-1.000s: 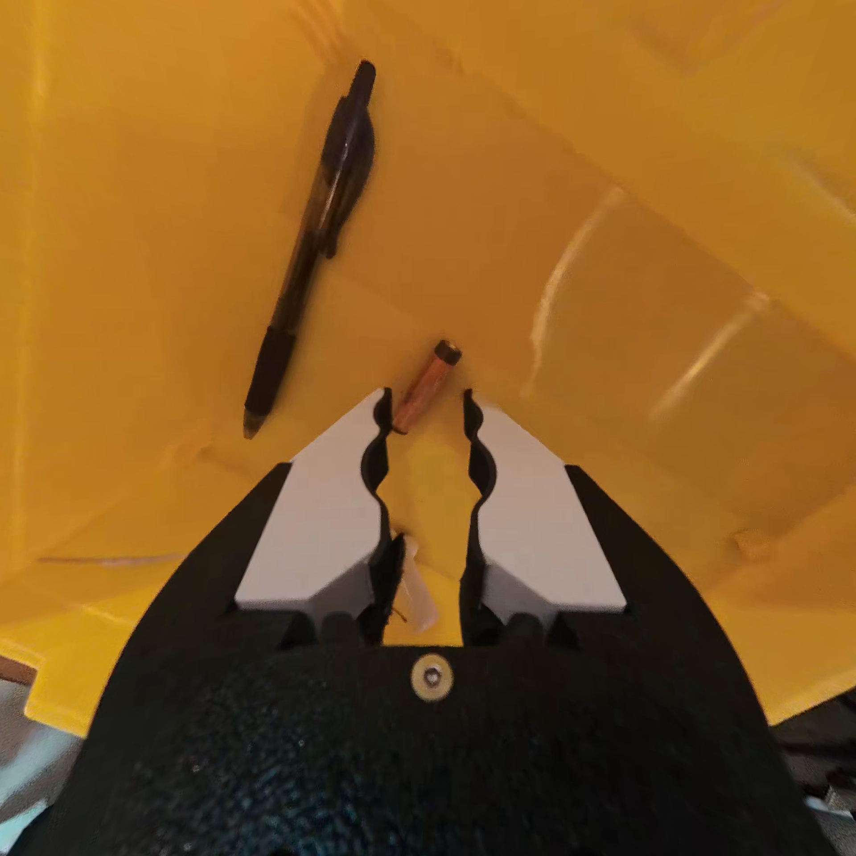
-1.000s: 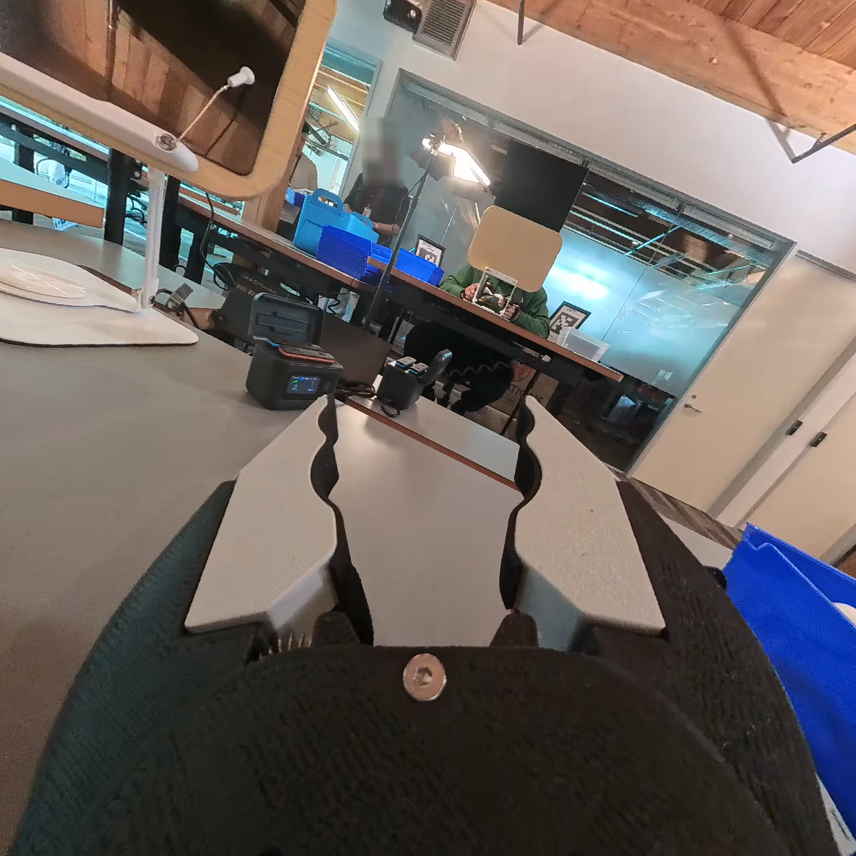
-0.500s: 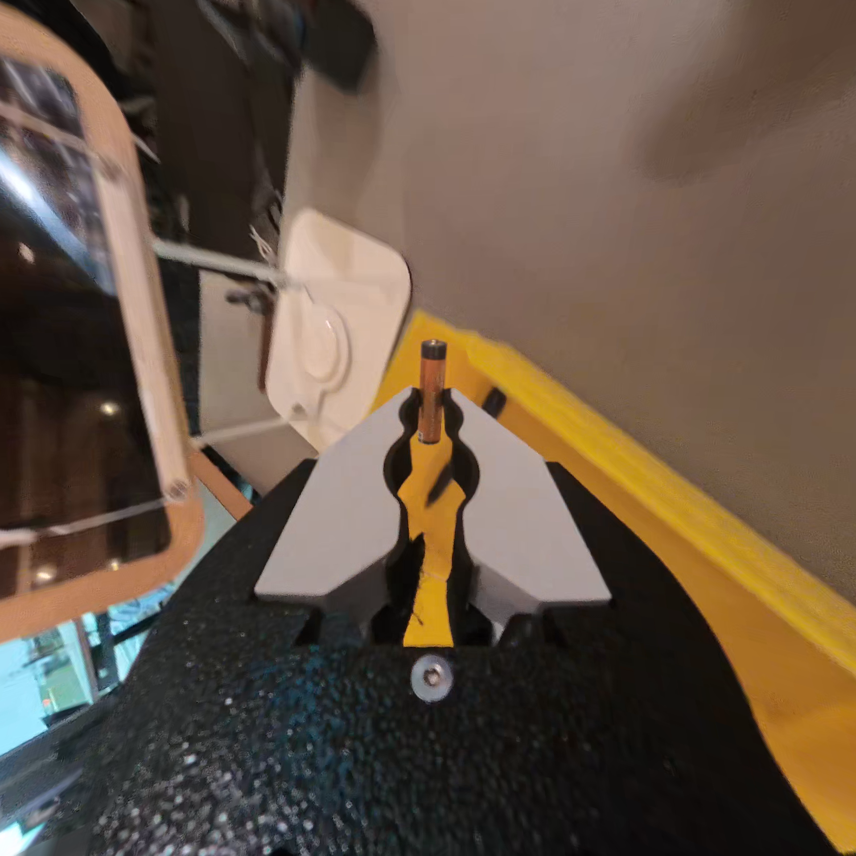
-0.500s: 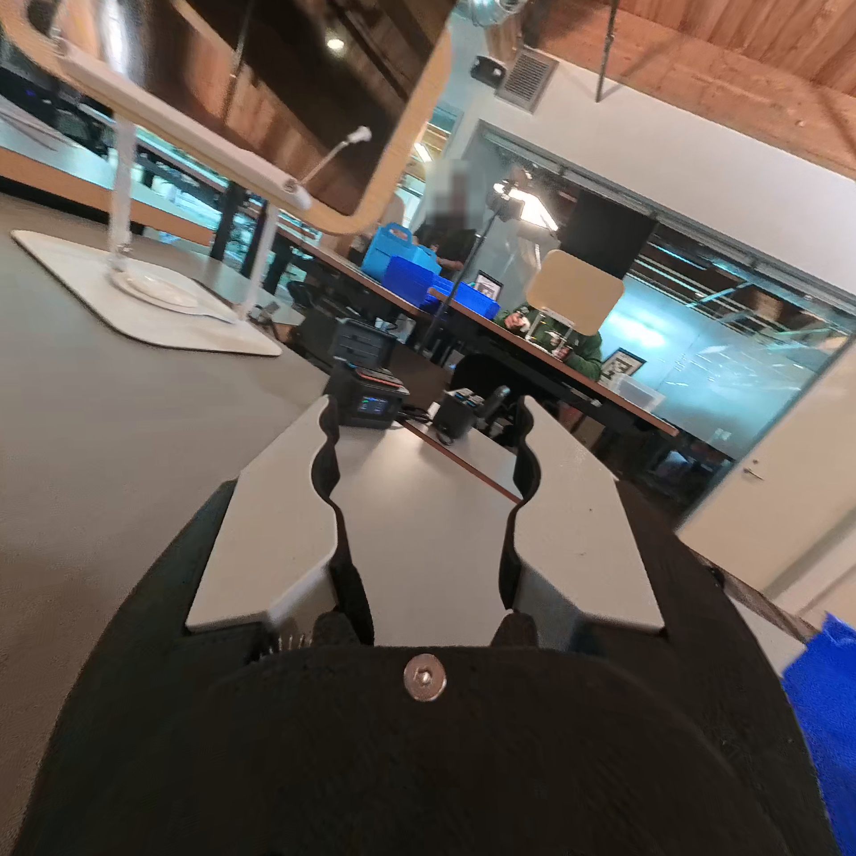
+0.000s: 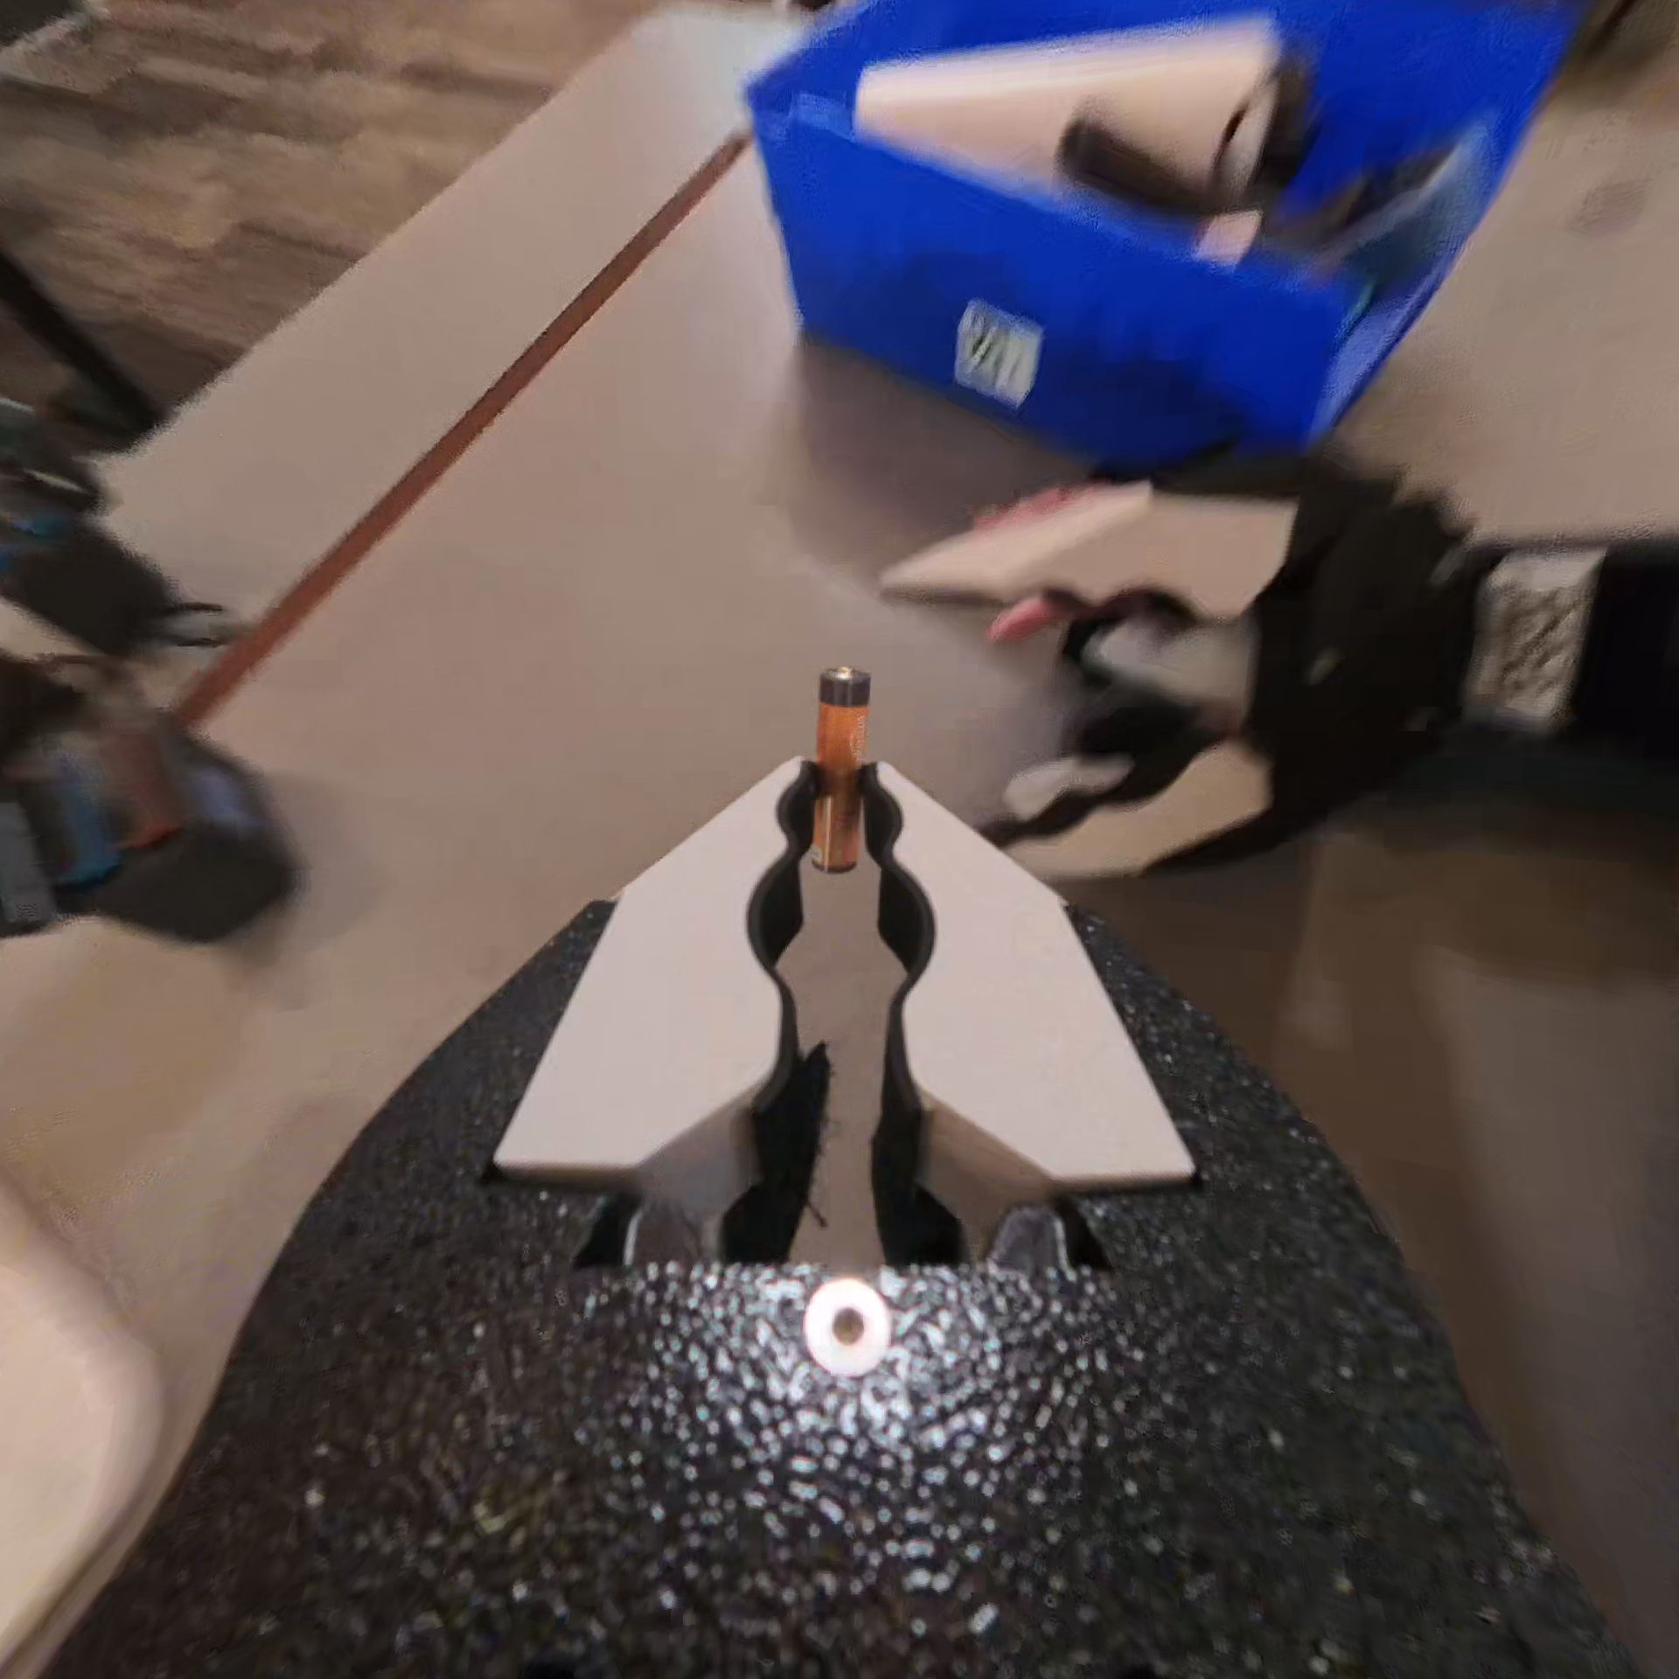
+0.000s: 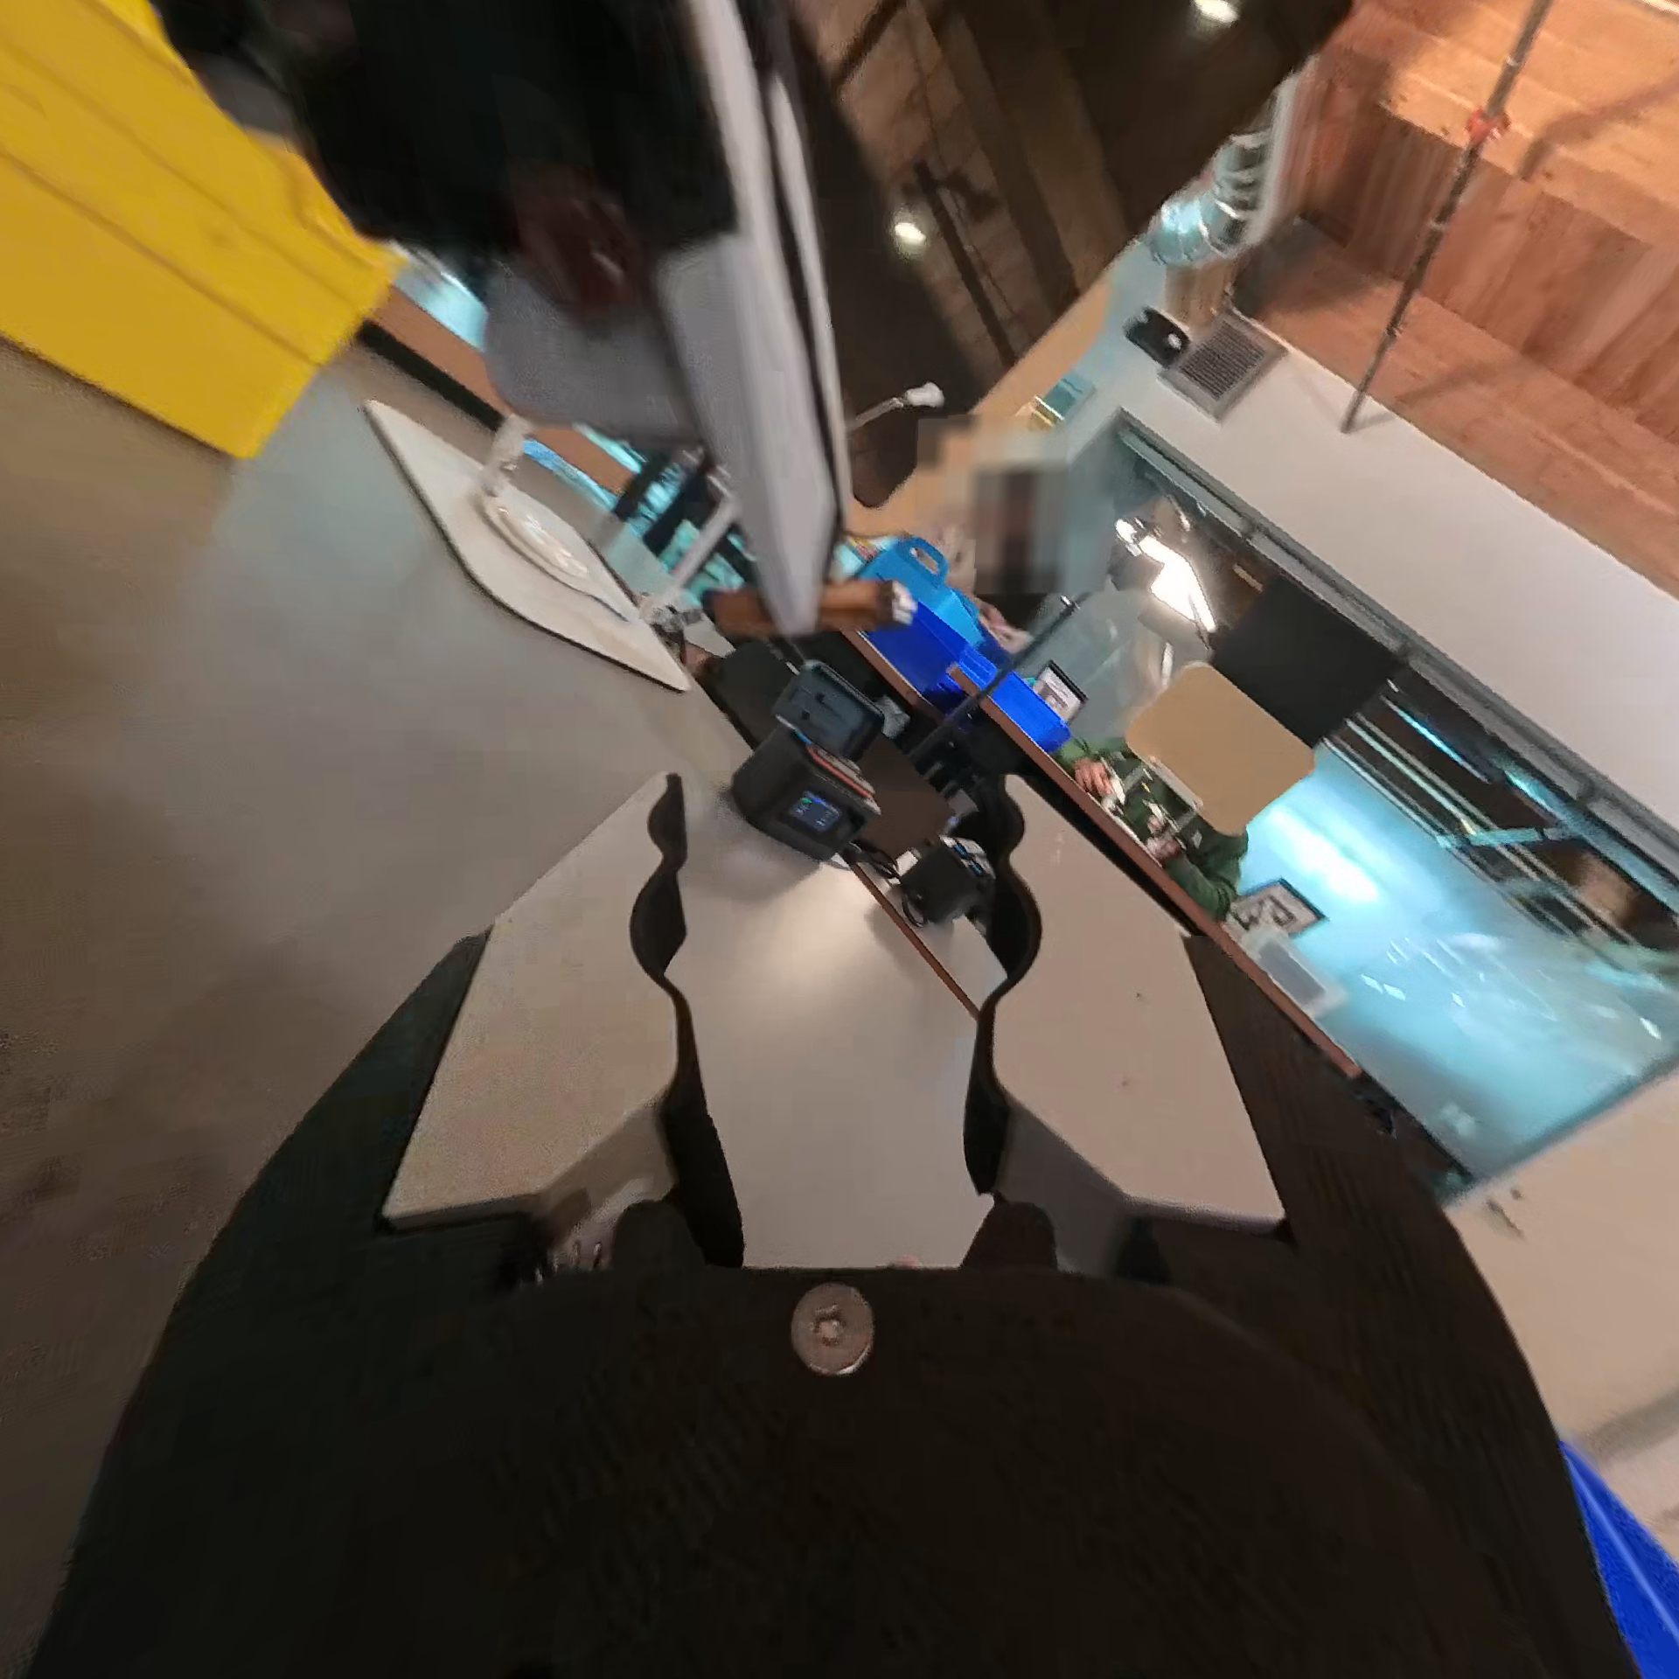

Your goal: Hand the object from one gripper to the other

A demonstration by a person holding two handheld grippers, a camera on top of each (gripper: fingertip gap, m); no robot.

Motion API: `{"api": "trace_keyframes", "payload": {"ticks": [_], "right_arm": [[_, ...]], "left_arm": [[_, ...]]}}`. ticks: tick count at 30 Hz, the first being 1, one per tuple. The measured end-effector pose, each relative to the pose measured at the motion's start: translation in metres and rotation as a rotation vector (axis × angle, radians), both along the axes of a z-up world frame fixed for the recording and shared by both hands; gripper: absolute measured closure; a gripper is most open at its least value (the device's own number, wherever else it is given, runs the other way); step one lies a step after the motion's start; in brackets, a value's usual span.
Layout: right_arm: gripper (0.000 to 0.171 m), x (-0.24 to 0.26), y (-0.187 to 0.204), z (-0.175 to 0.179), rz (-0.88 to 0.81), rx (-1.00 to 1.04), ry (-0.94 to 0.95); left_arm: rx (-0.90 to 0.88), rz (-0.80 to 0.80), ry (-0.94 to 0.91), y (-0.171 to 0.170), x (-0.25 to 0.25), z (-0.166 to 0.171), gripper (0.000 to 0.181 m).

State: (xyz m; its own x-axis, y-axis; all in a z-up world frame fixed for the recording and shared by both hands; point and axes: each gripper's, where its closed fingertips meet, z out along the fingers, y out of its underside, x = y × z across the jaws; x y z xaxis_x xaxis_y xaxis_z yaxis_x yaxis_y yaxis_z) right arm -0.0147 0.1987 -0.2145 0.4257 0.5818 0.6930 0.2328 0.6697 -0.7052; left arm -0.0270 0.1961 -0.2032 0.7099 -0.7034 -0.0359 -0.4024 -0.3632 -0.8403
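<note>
Your left gripper (image 5: 838, 772) is clamped on the battery (image 5: 841, 768) at its fingertips. The battery's long axis runs forward along the fingers, dark capped end pointing away from the camera, above the grey table (image 5: 563, 581). Your right gripper (image 6: 836, 809) stands wide, holding nothing, near the blue bin (image 5: 1072, 300). In the right wrist view the battery (image 6: 859, 601) lies crosswise.

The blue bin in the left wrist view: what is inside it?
The blue bin holds a pale flat item and a dark object, both too blurred to name. Its near wall hides anything lower.
</note>
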Motion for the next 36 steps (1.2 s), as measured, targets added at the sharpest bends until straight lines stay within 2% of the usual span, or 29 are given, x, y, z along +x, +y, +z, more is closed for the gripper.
{"api": "trace_keyframes", "payload": {"ticks": [1, 5, 8, 11, 16, 20, 24, 26, 28, 29, 33, 35, 36], "right_arm": [[0.104, 0.0, -0.008, -0.002, 0.047, 0.012, -0.02], [0.084, -0.005, -0.03, -0.002, 0.197, -0.01, -0.033], [0.081, -0.005, -0.035, 0.001, 0.217, 0.005, -0.031], [0.082, -0.006, -0.034, -0.003, 0.209, 0.04, -0.073], [0.101, -0.006, -0.038, -0.006, 0.243, 0.034, -0.089], [0.116, -0.007, -0.044, -0.01, 0.278, 0.027, -0.106], [0.121, -0.006, -0.047, -0.009, 0.311, 0.002, -0.105], [0.124, -0.005, -0.047, -0.003, 0.333, -0.063, -0.075], [0.125, -0.002, -0.045, 0.005, 0.371, -0.194, -0.013], [0.125, -0.001, -0.042, 0.009, 0.391, -0.275, 0.016], [0.126, 0.003, -0.036, 0.016, 0.506, -0.643, 0.083], [0.126, 0.003, -0.038, 0.015, 0.57, -0.812, 0.094], [0.126, 0.003, -0.039, 0.014, 0.6, -0.879, 0.1]], "left_arm": [[-0.046, -0.026, -0.146, -0.001, 0.007, 0.001, 0.173], [-0.288, -0.197, -0.59, -0.013, 0.025, -0.001, 0.173], [-0.456, -0.262, -0.722, -0.022, 0.031, -0.014, 0.174], [-0.554, -0.335, -0.798, -0.034, 0.036, -0.018, 0.174], [-0.63, -0.379, -0.835, -0.042, 0.037, -0.026, 0.174], [-0.646, -0.401, -0.863, -0.046, 0.034, -0.025, 0.173], [-0.633, -0.424, -0.868, -0.049, 0.035, -0.023, 0.174], [-0.56, -0.436, -0.888, -0.047, 0.035, -0.016, 0.172], [-0.418, -0.442, -0.884, -0.044, 0.033, -0.003, 0.138], [-0.312, -0.439, -0.838, -0.044, 0.033, 0.001, 0.13], [0.265, -0.34, -0.401, -0.035, 0.027, 0.004, 0.114], [0.557, -0.272, -0.147, -0.031, 0.024, 0.007, 0.099], [0.657, -0.257, -0.021, -0.03, 0.025, 0.005, 0.103]]}}
